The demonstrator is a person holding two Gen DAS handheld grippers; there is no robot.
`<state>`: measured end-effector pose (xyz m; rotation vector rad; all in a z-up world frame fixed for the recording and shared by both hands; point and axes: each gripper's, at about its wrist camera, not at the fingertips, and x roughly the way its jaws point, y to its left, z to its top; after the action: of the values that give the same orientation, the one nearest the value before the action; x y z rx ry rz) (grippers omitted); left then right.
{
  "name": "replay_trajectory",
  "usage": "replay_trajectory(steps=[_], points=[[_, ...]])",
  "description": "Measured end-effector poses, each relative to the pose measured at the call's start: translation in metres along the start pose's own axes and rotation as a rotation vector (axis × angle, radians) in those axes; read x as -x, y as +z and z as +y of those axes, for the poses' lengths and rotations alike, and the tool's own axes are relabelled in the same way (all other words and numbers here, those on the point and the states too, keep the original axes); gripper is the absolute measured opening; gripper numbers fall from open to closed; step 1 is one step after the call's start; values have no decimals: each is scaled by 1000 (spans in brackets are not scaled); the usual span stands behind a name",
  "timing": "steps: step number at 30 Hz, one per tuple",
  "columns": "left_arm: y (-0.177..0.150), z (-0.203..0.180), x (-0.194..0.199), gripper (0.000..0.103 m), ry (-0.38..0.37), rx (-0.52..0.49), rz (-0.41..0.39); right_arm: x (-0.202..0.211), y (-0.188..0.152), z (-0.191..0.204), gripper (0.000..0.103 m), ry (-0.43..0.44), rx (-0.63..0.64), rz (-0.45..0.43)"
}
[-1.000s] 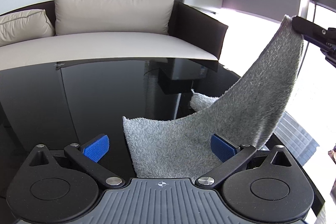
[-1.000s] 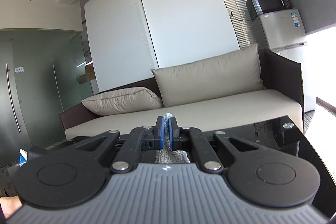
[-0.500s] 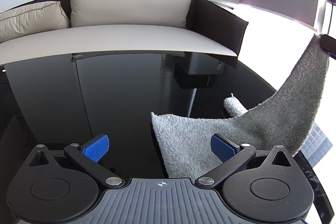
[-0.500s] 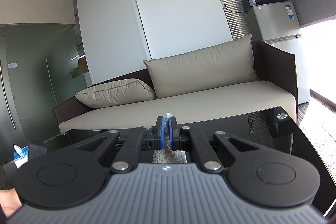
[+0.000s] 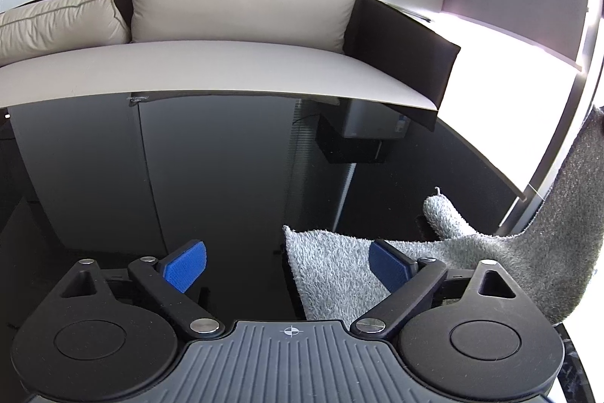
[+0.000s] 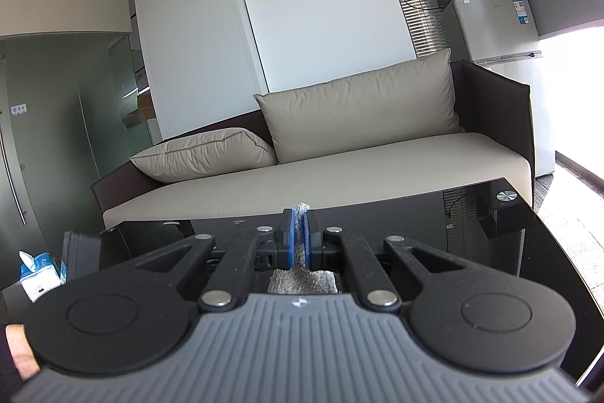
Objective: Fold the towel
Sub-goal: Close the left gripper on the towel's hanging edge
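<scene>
Right gripper (image 6: 300, 238) pinching towel (image 5: 339, 274) corner aloft for folding; left gripper (image 5: 287, 265) jaws narrowing, unclamped, straddling edge lying near table's (image 5: 188, 169) right edge.

The glossy black surface (image 5: 211, 176), mirroring the room, carries the lower part of a grey towel (image 5: 332, 267) lying flat near its right edge, while the towel's right side lifts off it toward the upper right.
</scene>
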<state>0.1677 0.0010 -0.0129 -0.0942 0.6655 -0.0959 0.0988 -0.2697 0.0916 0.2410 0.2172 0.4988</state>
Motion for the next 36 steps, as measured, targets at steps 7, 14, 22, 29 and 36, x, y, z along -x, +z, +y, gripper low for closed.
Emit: replay_trajectory(steps=[7, 14, 22, 29, 36], points=[[1, -1, -4, 74, -14, 10, -4, -1, -2, 1, 5, 0, 1, 11], [-3, -7, -11, 56, -41, -6, 13, -4, -2, 0, 5, 0, 0, 16], [-6, -2, -14, 43, -59, 9, 16, -3, -3, 2, 5, -1, 3, 19], [-7, -3, -15, 41, -62, 8, 11, -4, -3, 3, 5, -1, 5, 24], [-8, -4, -16, 31, -72, 4, 18, -3, -4, 4, 5, -4, 4, 26]])
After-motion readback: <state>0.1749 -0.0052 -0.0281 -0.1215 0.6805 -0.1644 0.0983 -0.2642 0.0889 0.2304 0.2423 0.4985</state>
